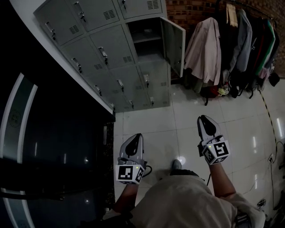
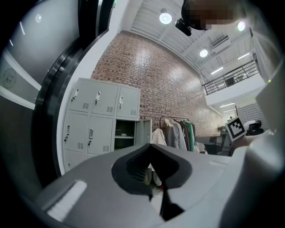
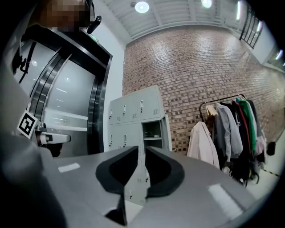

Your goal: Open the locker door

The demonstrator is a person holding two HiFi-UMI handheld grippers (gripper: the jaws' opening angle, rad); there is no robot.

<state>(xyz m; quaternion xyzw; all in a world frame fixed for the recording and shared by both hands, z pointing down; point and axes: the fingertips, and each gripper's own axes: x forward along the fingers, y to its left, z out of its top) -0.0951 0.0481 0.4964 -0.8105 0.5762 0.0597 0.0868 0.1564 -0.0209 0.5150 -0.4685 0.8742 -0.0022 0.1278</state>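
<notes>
At the far left we see a dark glass wall (image 1: 53, 147) with pale curved stripes. Just beside it stands the grey locker bank (image 1: 102, 58), its closed doors each carrying a small handle. At the bank's right end the locker door (image 1: 173, 42) already hangs wide open, swung out to the right, and the compartment (image 1: 144, 40) behind it shows a shelf.

Below, over the white tiled floor (image 1: 151, 120), we hold the left gripper (image 1: 140, 136), pointing towards the lockers but well apart from them. Its fingers (image 2: 133, 165) meet at their tips, so we read the jaws as closed; only a hollow is left lower down between the dark pads, and nothing is gripped there. Its marker cube (image 1: 129, 173) sits near our body.

A shoe (image 1: 177, 164) shows on the floor between the two tools. To the right of it is the right gripper (image 1: 203, 118), also aimed at the lockers and clear of them. Its pads (image 3: 116, 171) stand a narrow slit apart, with only the distant lockers visible through the gap, so it holds nothing.

Further right, against the brick wall (image 1: 196, 11), a rack of hanging clothes (image 1: 242, 49) begins with a pale jacket (image 1: 205, 46) nearest the open door; darker garments follow to the edge.
</notes>
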